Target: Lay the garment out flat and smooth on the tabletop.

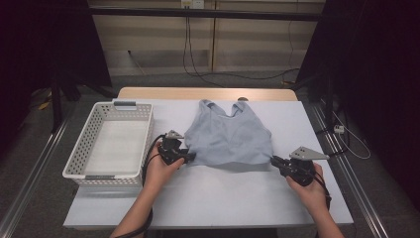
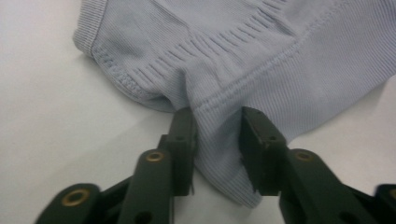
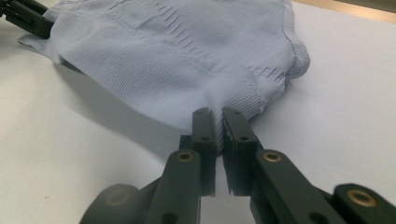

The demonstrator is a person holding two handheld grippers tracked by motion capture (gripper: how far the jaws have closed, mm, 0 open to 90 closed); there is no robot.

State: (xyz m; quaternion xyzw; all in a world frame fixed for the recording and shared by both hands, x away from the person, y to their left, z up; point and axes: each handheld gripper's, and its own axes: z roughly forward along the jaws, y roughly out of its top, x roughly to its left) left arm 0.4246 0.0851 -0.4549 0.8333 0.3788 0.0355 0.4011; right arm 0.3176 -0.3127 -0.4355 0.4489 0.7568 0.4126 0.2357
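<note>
A light blue ribbed sleeveless top (image 1: 228,136) lies flat on the white table (image 1: 223,198), straps pointing away from me. My left gripper (image 1: 190,157) is at the top's near left corner. In the left gripper view the hem (image 2: 233,56) bunches up between the jaws of that gripper (image 2: 217,126), filling the gap and touching both pads. My right gripper (image 1: 273,159) is at the near right corner. In the right gripper view it (image 3: 218,116) is shut on the ribbed hem (image 3: 177,56), and the left gripper (image 3: 23,16) shows at the far corner.
A white slatted basket (image 1: 79,153) with nothing in it stands on the table to the left of the top, close to my left hand. Bare white table runs along the front edge between my forearms. Dark floor and cables lie beyond the far edge.
</note>
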